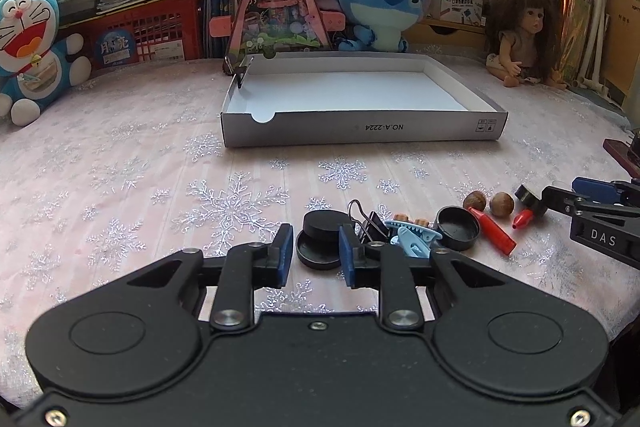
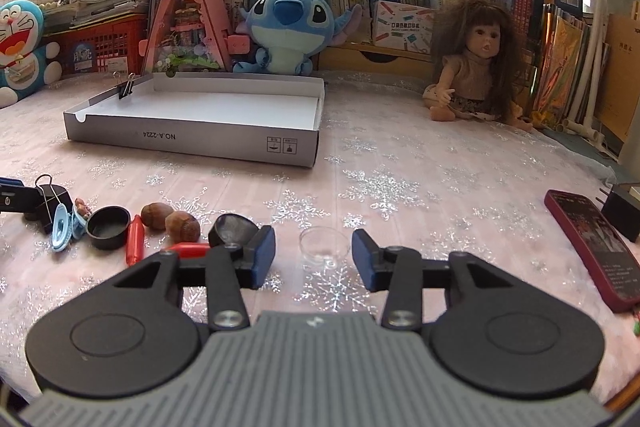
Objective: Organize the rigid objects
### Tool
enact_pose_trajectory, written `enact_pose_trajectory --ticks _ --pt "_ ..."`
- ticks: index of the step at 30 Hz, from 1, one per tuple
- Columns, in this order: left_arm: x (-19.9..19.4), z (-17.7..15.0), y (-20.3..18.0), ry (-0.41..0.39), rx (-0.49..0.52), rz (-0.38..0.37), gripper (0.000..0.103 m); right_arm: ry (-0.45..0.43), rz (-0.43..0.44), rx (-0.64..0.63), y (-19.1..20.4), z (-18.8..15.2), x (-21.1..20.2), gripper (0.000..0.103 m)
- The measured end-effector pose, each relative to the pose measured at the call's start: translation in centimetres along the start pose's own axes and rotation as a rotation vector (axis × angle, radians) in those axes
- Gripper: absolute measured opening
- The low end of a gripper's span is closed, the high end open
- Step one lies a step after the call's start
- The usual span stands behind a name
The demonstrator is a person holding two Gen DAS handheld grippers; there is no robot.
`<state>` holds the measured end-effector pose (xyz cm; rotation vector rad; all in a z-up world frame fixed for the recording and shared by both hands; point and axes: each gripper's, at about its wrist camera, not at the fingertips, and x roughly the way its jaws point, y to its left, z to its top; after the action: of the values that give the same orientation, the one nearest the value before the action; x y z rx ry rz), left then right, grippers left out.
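L gripper (image 1: 312, 253) sits low centre of the left wrist view, jaws a narrow gap apart, nothing clamped; a black round lid (image 1: 320, 243) lies on the cloth just beyond the pads, partly between them. R gripper (image 2: 314, 255) sits low centre of the right wrist view, jaws apart, holding nothing; a clear shallow dish (image 2: 323, 247) lies between the tips.

Rest of the pile spreads across the lower left of the right view: black cup (image 2: 109, 227), red crayon (image 2: 135, 241), two nuts (image 2: 172, 221), blue clip (image 2: 61, 229). White box (image 2: 192, 141) stands upper left w/ one binder clip (image 2: 127, 87) on its rim, otherwise empty.

Risks, as I judge:
- Dish is transparent and thin-walled; pads may miss the rim or squirt it sideways.
- L jaws look too narrow for the lid; pushing fwd would shove it into the pile.
- Nuts roll if bumped.
- Phone (image 2: 596, 247) at right edge lies near the R side; a wide swing could hit it.
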<state>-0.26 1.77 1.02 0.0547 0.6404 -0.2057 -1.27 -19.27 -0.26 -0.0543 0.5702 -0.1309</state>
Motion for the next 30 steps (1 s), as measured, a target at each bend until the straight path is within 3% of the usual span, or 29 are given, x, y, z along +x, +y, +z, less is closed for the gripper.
enact_pose_trajectory --ticks 18,24,30 --pt "0.8 0.3 -0.1 -0.009 0.021 0.002 0.028 0.02 -0.017 0.003 -0.1 -0.1 1.1 0.064" --pt "1.8 0.7 -0.1 0.007 0.006 -0.009 0.034 0.018 0.001 -0.008 0.0 -0.2 1.1 0.049" --pt "2.5 1.7 0.2 0.002 -0.028 -0.011 0.045 0.017 0.004 -0.009 0.2 -0.1 1.2 0.043"
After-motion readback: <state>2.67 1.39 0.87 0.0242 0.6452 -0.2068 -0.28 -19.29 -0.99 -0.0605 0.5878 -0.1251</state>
